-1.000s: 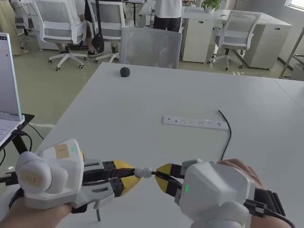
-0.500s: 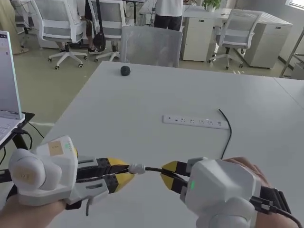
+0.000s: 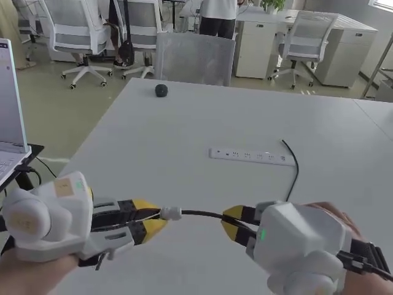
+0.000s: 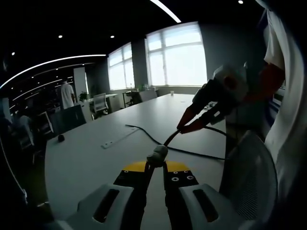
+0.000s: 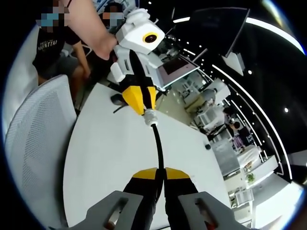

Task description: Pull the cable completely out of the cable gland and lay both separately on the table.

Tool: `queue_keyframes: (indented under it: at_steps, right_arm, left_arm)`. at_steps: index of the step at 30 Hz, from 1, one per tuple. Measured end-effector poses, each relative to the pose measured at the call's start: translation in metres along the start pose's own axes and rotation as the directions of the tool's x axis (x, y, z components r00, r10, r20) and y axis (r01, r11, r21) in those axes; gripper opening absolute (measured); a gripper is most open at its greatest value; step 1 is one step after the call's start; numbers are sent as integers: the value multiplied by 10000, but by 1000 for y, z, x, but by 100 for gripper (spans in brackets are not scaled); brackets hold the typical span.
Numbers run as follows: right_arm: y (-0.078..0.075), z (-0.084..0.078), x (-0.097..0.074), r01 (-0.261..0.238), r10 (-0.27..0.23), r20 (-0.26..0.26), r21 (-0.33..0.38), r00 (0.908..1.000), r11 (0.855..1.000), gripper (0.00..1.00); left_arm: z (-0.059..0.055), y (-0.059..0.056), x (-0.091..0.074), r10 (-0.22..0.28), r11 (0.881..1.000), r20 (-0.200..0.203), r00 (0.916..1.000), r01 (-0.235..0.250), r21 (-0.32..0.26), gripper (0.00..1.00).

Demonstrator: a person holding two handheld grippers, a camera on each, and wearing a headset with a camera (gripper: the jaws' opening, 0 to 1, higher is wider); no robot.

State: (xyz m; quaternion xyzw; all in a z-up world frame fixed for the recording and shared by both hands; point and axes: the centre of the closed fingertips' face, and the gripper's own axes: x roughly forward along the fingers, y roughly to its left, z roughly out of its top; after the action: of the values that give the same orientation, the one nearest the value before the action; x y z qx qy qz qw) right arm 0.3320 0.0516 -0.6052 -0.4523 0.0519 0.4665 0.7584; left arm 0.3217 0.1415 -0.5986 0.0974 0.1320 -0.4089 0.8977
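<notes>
A small white cable gland (image 3: pixel 171 214) sits at the tips of my left gripper (image 3: pixel 158 216), which is shut on it. A black cable (image 3: pixel 199 214) runs out of the gland to my right gripper (image 3: pixel 230 222), which is shut on the cable. Both are held just above the near part of the white table (image 3: pixel 184 123). In the left gripper view the gland (image 4: pixel 156 153) stands between the yellow jaws with the cable (image 4: pixel 169 139) curving to the other gripper (image 4: pixel 184 126). In the right gripper view the cable (image 5: pixel 158 146) leads up to the gland (image 5: pixel 151 117).
A white power strip (image 3: pixel 252 157) with a black cord (image 3: pixel 295 169) lies mid-table. A small dark round object (image 3: pixel 161 91) rests near the far edge. A laptop (image 3: pixel 11 110) stands at the left. Office chairs (image 3: pixel 196 60) and a person are beyond the table.
The two grippers have moved apart, left one leftward and right one rightward. More black cable now shows between the gland and the right gripper.
</notes>
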Motion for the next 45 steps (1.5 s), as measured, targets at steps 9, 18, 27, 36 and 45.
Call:
queue_keyframes:
  at_steps: [9,18,27,36,45]
  right_arm:
    - [-4,-12,-4,123,-125,-319,-70,9994,9999,0]
    - [-13,-42,-14,369,-346,-990,213,9945,9991,0]
    - [-19,-63,-21,621,-546,-1482,462,9874,9970,0]
    - [-16,-68,-19,600,-528,-1658,386,9847,9975,0]
    - [-7,-48,-9,314,-281,-1010,305,9945,9990,21]
  left_arm:
    - [0,4,-4,137,9999,8,9999,-137,12,13]
    - [1,13,-12,409,9991,71,9991,-408,-117,13]
    - [4,15,-12,446,9989,109,9989,-445,-128,13]
    - [7,16,-10,456,9984,240,9987,-447,-339,13]
    - [1,6,-3,306,9984,147,9994,-298,-484,13]
